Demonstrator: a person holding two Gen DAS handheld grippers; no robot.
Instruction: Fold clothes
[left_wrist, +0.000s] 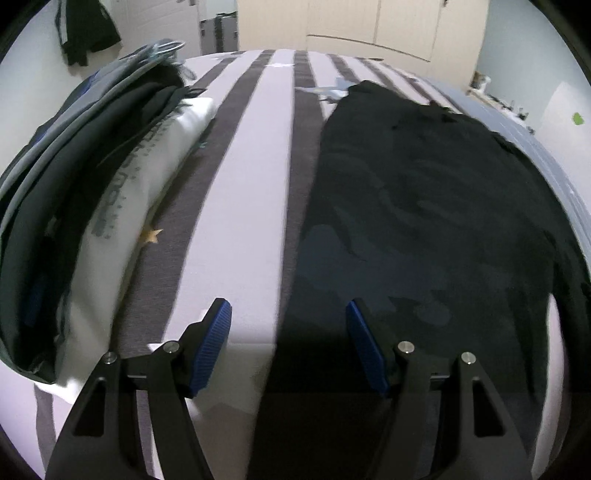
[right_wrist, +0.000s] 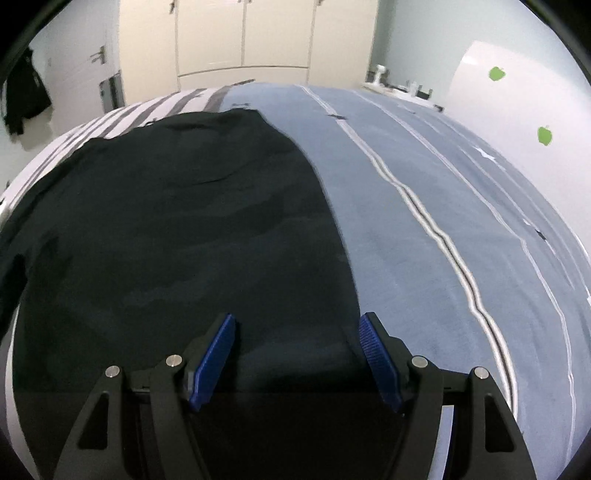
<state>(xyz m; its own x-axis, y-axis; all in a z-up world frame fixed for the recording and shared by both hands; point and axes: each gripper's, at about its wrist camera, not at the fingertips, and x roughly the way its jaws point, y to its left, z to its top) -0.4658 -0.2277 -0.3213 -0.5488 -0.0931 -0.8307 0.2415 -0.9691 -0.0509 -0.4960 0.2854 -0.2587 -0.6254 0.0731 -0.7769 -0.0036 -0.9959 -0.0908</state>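
A black garment (left_wrist: 424, 206) lies spread flat on the bed, and the right wrist view shows it as a wide dark sheet (right_wrist: 177, 229). My left gripper (left_wrist: 288, 314) hangs open above the garment's left edge, where the black cloth meets the striped sheet. Its blue pads (left_wrist: 212, 345) hold nothing. Over the garment's right edge, my right gripper (right_wrist: 297, 326) is open too, with the cloth's border running under its right pad (right_wrist: 380, 363). Whether either gripper touches the cloth cannot be told.
A pile of dark and white folded clothes (left_wrist: 92, 184) with hangers lies at the left of the bed. The bedsheet is grey-and-white striped (left_wrist: 243, 184) on the left and blue (right_wrist: 424, 221) on the right. Wardrobe doors (right_wrist: 243, 37) stand beyond the bed.
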